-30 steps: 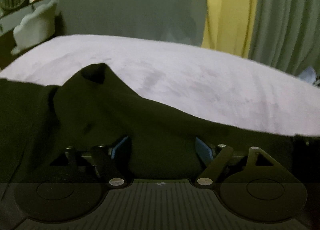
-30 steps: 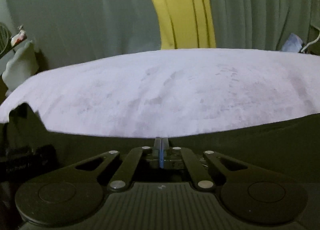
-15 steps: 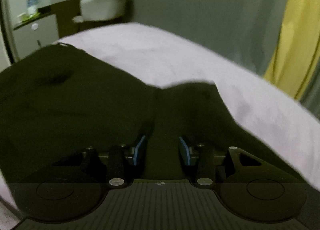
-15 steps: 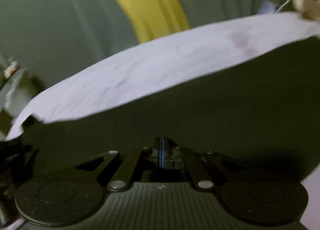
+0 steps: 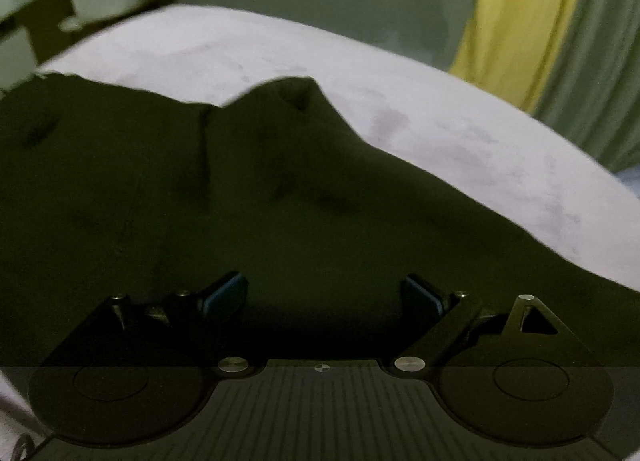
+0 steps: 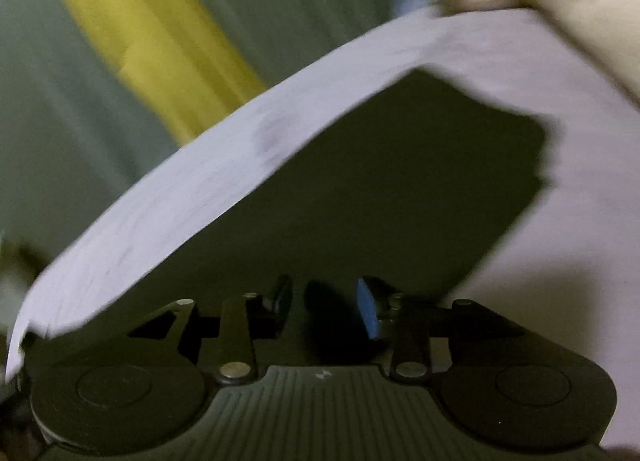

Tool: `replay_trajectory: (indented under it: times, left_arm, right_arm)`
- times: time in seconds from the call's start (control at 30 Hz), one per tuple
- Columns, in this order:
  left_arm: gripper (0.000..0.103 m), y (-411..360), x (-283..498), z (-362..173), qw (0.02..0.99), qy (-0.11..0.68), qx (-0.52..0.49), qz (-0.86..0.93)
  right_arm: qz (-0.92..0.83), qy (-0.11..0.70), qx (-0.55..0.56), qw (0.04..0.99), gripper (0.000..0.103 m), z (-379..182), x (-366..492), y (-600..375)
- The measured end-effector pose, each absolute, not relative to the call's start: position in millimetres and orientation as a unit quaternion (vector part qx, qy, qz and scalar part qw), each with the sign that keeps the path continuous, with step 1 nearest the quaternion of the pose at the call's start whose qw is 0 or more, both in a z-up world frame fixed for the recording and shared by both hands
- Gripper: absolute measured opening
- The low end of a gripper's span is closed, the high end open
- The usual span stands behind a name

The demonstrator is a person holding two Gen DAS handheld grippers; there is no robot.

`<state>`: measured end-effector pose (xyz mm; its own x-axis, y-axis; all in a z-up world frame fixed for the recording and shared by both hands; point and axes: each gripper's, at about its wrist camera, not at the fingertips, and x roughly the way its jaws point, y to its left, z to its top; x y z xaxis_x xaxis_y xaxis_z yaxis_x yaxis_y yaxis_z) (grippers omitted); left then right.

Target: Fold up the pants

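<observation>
Left gripper (image 5: 324, 293): jaws wide, holding nothing
Right gripper (image 6: 324, 303): jaws parted, holding nothing
Dark fabric pants (image 5: 160, 201): frame centre, on pale lilac bedsheet (image 5: 440, 121)

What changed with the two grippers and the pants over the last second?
The right gripper, shut a second ago, has opened and let go of the dark pants; its view has swung and tilted. The left gripper narrowed, then widened again, empty. The pants still lie on the lilac bed cover.
</observation>
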<state>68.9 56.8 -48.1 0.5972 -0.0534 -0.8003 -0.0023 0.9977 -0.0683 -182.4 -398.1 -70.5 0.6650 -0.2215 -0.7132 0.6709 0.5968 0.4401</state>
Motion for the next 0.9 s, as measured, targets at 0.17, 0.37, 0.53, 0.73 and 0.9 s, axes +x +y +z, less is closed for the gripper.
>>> replay_trajectory:
  times: [0.17, 0.37, 0.53, 0.73, 0.9]
  left_arm:
    - [0.091, 52.9, 60.7, -43.2, 0.899, 0.438, -0.021, -0.018]
    - [0.091, 31.1, 51.1, -42.6, 0.886, 0.452, -0.044, -0.092]
    - [0.091, 7.7, 43.6, -44.6, 0.89, 0.441, 0.013, -0.111]
    - [0.092, -2.9, 38.5, -46.9, 0.893, 0.436, 0.043, -0.104]
    - [0.094, -3.5, 38.0, -48.8, 0.894, 0.435, 0.047, -0.101]
  right_arm:
    - [-0.341, 0.257, 0.45, 0.784, 0.05, -85.5, -237.4, -443.0]
    - [-0.291, 0.209, 0.554, 0.751, 0.05, -116.1, -248.1, -462.4]
    - [-0.286, 0.195, 0.56, 0.753, 0.049, -122.1, -244.2, -462.7]
    - [-0.292, 0.19, 0.55, 0.759, 0.036, -121.2, -238.9, -464.6]
    - [-0.292, 0.181, 0.559, 0.754, 0.033, -124.6, -233.8, -469.7]
